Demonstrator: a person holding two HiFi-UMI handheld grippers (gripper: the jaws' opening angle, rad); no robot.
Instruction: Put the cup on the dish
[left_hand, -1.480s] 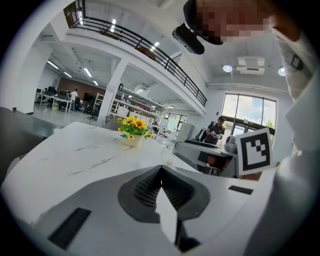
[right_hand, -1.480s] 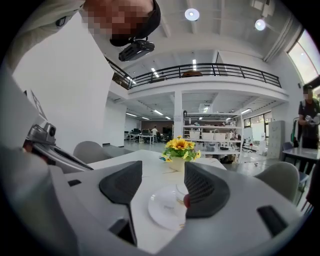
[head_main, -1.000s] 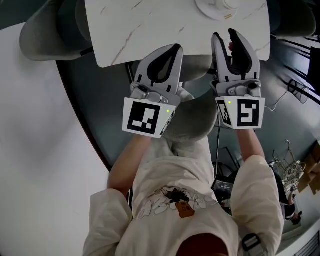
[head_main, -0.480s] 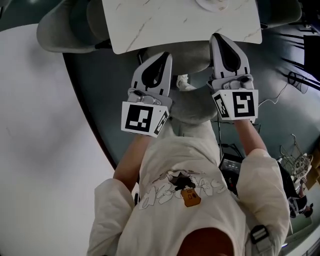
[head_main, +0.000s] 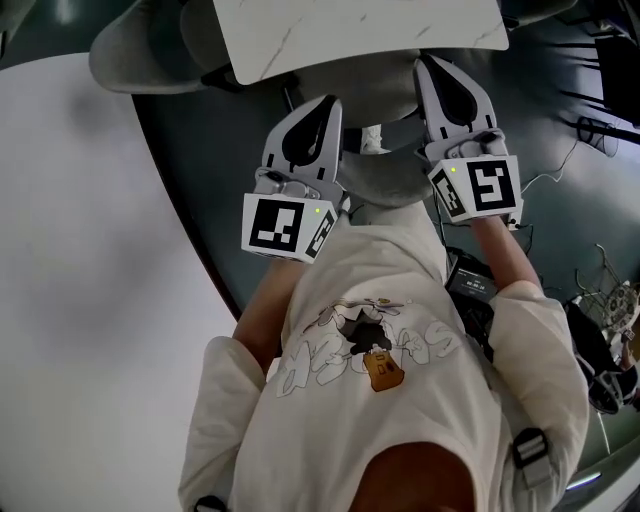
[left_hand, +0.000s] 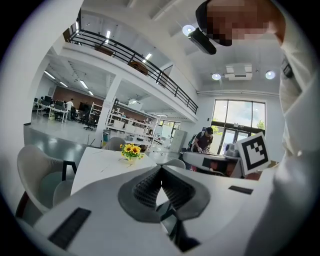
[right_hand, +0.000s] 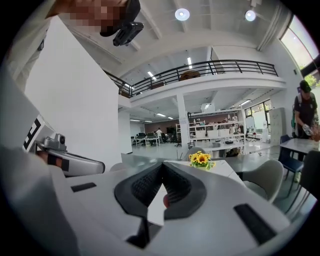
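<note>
No cup or dish shows in any view. In the head view only the near edge of the white marble table (head_main: 350, 30) is left at the top. My left gripper (head_main: 325, 103) is held off the table, close to the body, jaws shut with nothing between them (left_hand: 161, 167). My right gripper (head_main: 432, 62) is level with it at the right, its tips just under the table's edge, also shut and holding nothing (right_hand: 162, 164). A small red patch (right_hand: 165, 200) shows through the gap below the right jaws' tips; I cannot tell what it is.
A grey chair (head_main: 140, 50) stands at the table's left and another seat (head_main: 385, 180) lies between the grippers. A pot of sunflowers (left_hand: 131, 150) (right_hand: 201, 159) stands on the table. A person (left_hand: 204, 140) stands far off by the windows.
Both grippers have drawn back from the table toward the body. The dish at the table's top edge has slid out of the head view. The right jaws have closed.
</note>
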